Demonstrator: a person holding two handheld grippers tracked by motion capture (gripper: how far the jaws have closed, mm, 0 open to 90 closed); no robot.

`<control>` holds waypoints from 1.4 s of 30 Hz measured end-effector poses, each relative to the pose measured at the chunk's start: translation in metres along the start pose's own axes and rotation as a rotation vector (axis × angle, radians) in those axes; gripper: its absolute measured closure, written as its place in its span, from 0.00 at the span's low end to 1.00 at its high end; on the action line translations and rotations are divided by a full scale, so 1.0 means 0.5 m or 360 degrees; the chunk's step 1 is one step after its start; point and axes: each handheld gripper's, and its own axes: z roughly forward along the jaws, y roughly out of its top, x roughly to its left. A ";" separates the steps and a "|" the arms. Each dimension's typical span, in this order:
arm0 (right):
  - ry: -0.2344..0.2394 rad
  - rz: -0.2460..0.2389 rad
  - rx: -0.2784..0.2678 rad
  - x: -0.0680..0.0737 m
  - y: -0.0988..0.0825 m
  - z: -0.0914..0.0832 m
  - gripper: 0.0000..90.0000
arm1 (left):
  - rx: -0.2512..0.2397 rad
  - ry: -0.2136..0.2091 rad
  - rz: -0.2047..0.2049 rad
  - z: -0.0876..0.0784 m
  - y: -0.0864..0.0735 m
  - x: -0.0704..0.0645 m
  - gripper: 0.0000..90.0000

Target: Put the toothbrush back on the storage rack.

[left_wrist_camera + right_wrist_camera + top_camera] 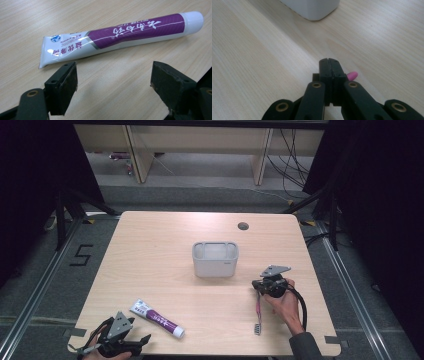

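Right hand-held gripper (265,287) grips toothbrush (258,312); left one waits by tube (157,318).
High view: brush end on table (150,260), cup (215,259) near; likely next, lift into cup. Left gripper view: jaws wide, tube just ahead. Right gripper view: jaws closed, pink handle tip (352,75) beside them.

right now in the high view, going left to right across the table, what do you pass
left hand-held gripper → toothpaste tube → white holder → toothbrush → right hand-held gripper, shut on the toothbrush's handle end
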 end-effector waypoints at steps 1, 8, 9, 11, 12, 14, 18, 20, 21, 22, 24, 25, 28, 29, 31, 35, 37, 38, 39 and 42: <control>-0.0013 -0.0008 -0.0004 0.000 0.000 0.002 1.00 | -0.0002 -0.0001 0.0000 0.001 0.000 0.000 0.24; -0.0023 0.0007 0.0034 -0.008 -0.004 0.004 1.00 | -0.0008 -0.0003 -0.0027 0.002 0.000 -0.004 0.24; -0.0021 0.0038 0.0054 -0.009 -0.004 0.000 1.00 | -0.0022 -0.0008 -0.0055 0.003 -0.001 -0.006 0.24; -0.0016 0.0032 0.0041 -0.014 -0.007 -0.003 1.00 | -0.0022 -0.0006 -0.0043 0.003 -0.001 -0.005 0.24; -0.0044 0.0032 0.0011 -0.017 -0.011 0.000 1.00 | -0.0023 -0.0007 -0.0042 0.003 -0.001 -0.005 0.24; -0.0029 0.0058 0.0036 -0.018 -0.015 -0.003 1.00 | -0.0021 -0.0006 -0.0051 0.003 -0.001 -0.006 0.24; -0.0037 0.0049 0.0054 -0.028 -0.024 -0.008 1.00 | -0.0007 -0.0004 -0.0025 0.002 0.000 -0.004 0.24; -0.0031 0.0082 0.0090 -0.030 -0.029 -0.015 1.00 | -0.0007 -0.0004 -0.0031 0.002 0.000 -0.004 0.24; -0.0031 0.0082 0.0090 -0.030 -0.029 -0.015 1.00 | -0.0007 -0.0004 -0.0031 0.002 0.000 -0.004 0.24; -0.0035 0.0068 0.0077 -0.037 -0.035 -0.020 1.00 | -0.0010 -0.0007 -0.0042 0.002 0.000 -0.005 0.24; -0.0043 0.0068 0.0079 -0.040 -0.037 -0.023 1.00 | -0.0008 -0.0006 -0.0031 0.003 0.000 -0.004 0.24; -0.0041 0.0155 0.0088 -0.038 -0.044 -0.032 1.00 | -0.0009 -0.0008 -0.0034 0.003 0.000 -0.005 0.24; -0.0076 0.0106 0.0062 -0.053 -0.059 -0.045 1.00 | -0.0009 -0.0007 -0.0041 0.003 0.000 -0.005 0.24; -0.0074 0.0110 0.0087 -0.056 -0.061 -0.050 1.00 | -0.0008 -0.0004 -0.0034 0.002 0.000 -0.004 0.24; -0.0076 0.0126 0.0087 -0.059 -0.068 -0.054 1.00 | -0.0006 -0.0003 -0.0025 0.002 0.000 -0.003 0.24; -0.0084 0.0139 0.0084 -0.066 -0.088 -0.076 1.00 | -0.0010 -0.0009 -0.0041 0.003 0.000 -0.005 0.24; -0.0083 0.0151 0.0099 -0.067 -0.095 -0.084 1.00 | -0.0009 -0.0011 -0.0044 0.003 0.000 -0.006 0.24; -0.0095 0.0150 0.0104 -0.068 -0.099 -0.087 1.00 | 0.0003 -0.0008 -0.0042 0.002 0.001 -0.006 0.24; -0.0094 0.0155 0.0088 -0.069 -0.103 -0.088 1.00 | 0.0003 -0.0006 -0.0041 0.002 0.001 -0.006 0.24; -0.0088 0.0235 0.0097 -0.064 -0.114 -0.100 1.00 | -0.0011 -0.0010 -0.0043 0.002 0.000 -0.005 0.24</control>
